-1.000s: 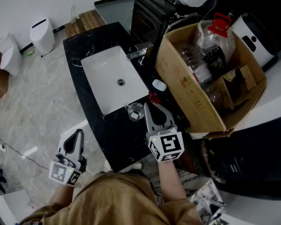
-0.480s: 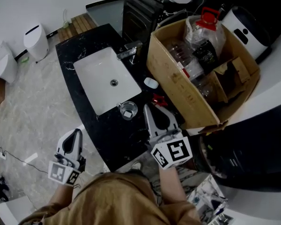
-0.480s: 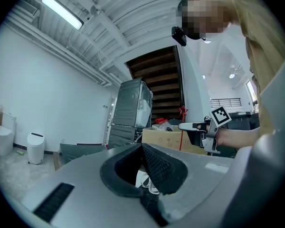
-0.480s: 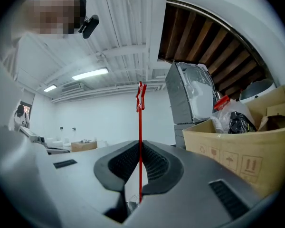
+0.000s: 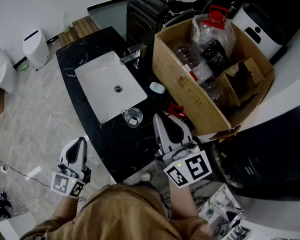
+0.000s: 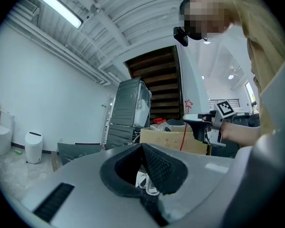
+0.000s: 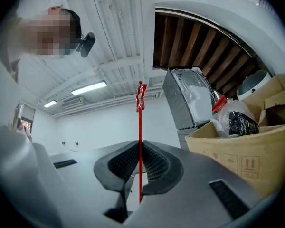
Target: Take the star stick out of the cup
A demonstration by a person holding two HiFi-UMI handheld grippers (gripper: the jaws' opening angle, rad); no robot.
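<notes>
The star stick (image 7: 140,127) is a thin red rod with a red outline star on top. My right gripper (image 7: 140,151) is shut on it and holds it upright in the air. From the head view the right gripper (image 5: 166,116) hangs over the black counter, the star stick (image 5: 175,109) showing red at its tip. The clear glass cup (image 5: 132,117) stands apart to its left, beside the sink. My left gripper (image 5: 81,142) is off the counter's left edge, shut and holding nothing. Across the left gripper (image 6: 143,148), the right gripper (image 6: 204,125) and star stick (image 6: 188,103) show.
A white sink (image 5: 102,79) with a tap is set in the black counter (image 5: 125,149). A big open cardboard box (image 5: 190,91) full of bottles and bags stands right of the right gripper. A small white object (image 5: 157,88) lies between sink and box. Marble floor lies on the left.
The right gripper has lifted up and drawn back to the right, away from the cup, carrying the star stick with it. The left gripper has stayed nearly in place.
</notes>
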